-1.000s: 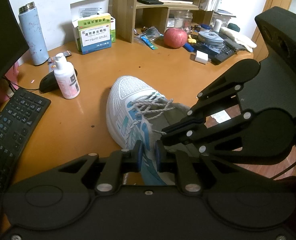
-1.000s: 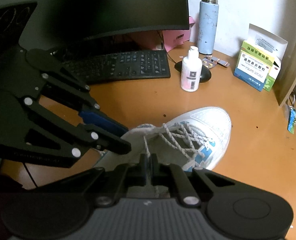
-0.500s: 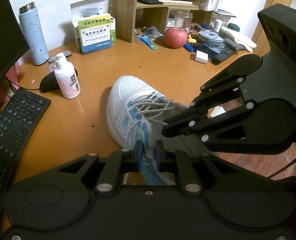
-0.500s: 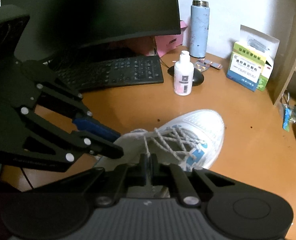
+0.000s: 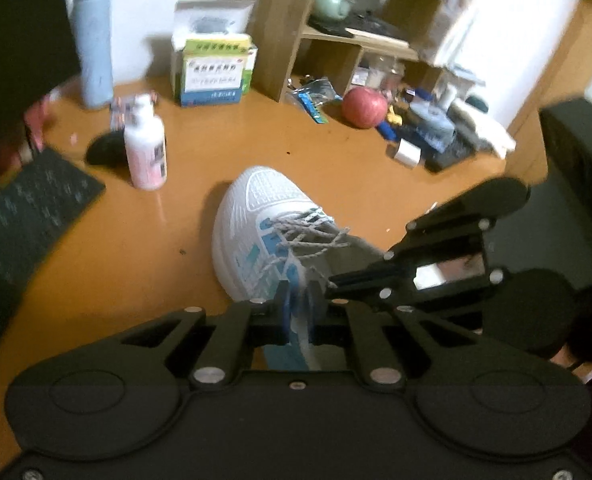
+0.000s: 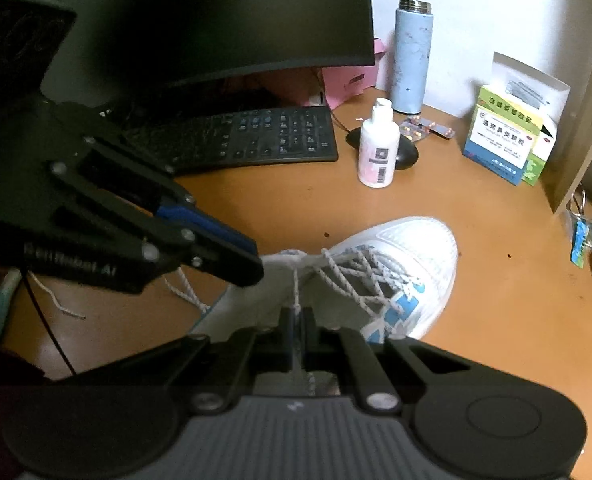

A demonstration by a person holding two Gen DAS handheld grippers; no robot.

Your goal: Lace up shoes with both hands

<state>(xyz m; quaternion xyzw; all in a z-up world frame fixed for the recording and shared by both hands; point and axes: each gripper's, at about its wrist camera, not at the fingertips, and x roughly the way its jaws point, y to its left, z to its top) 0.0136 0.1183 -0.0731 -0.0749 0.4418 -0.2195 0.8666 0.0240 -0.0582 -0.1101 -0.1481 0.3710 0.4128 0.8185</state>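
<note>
A white and blue sneaker [image 5: 263,208] [image 6: 412,248] lies on the orange desk, toe pointing away, with grey-white laces crossed over its tongue. My right gripper [image 6: 296,320] is shut on one lace strand [image 6: 296,288] that rises taut from the top eyelets; its tip [image 5: 332,282] also shows beside the shoe's collar. My left gripper [image 5: 299,304] hovers over the shoe's heel side, its tip [image 6: 255,272] at the tongue. Its jaws are closing with a narrow gap left. Blur hides whether a lace is between them. The other lace end [image 6: 59,306] lies loose on the desk.
A keyboard [image 6: 239,140] and a monitor [image 6: 199,20] stand at the left. A lotion bottle [image 6: 378,156], a mouse [image 6: 406,154], a blue flask [image 6: 412,56] and medicine boxes [image 6: 504,140] sit behind the shoe. An apple [image 5: 364,108] and clutter lie by the wooden shelf [image 5: 296,40].
My left gripper has rolled and shifted a little, so its view is now tilted and blurred. The right gripper keeps its hold on the lace strand. The shoe has not moved.
</note>
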